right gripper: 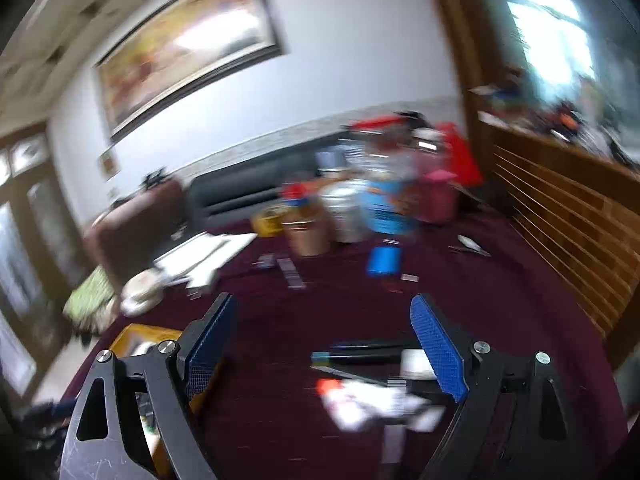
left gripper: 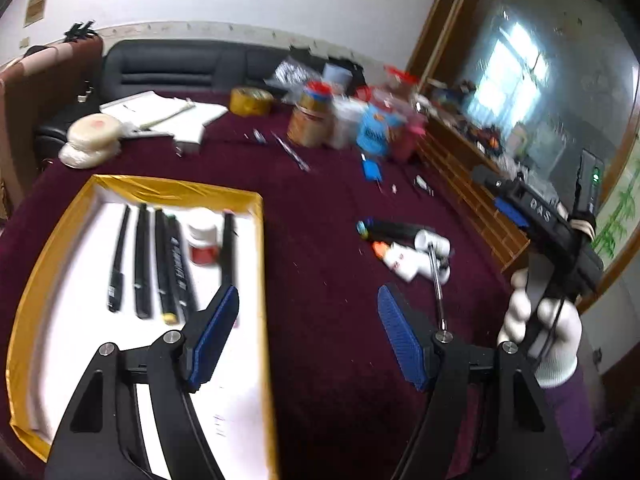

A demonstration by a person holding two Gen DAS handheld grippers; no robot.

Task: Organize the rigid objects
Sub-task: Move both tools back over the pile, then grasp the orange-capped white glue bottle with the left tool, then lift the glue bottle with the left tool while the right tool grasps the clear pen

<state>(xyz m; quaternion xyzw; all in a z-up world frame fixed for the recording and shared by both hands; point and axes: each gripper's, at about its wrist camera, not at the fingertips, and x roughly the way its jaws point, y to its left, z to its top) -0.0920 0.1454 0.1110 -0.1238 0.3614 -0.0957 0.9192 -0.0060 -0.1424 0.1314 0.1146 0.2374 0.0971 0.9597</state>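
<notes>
A gold-rimmed white tray (left gripper: 256, 248) lies at the left on the maroon cloth and holds several black sticks (left gripper: 142, 264) and a small red-and-white jar (left gripper: 203, 242). My left gripper (left gripper: 308, 320) is open and empty over the tray's right rim. A loose pile lies to its right: a black marker (left gripper: 396, 229), a white bottle with an orange cap (left gripper: 400, 258) and a metal rod (left gripper: 437, 280). My right gripper (right gripper: 322, 332) is open and empty, above the same pile (right gripper: 372, 380), which is blurred there. The right gripper body (left gripper: 536, 216) shows in a white glove.
Jars, a tape roll (left gripper: 251, 100), a blue packet (left gripper: 374, 128) and bags crowd the table's far side. Papers (left gripper: 168, 114) and a round white pad (left gripper: 94, 134) lie far left. A small blue block (left gripper: 371, 169) and pens are mid-table. A wooden slatted wall (right gripper: 560, 240) runs along the right.
</notes>
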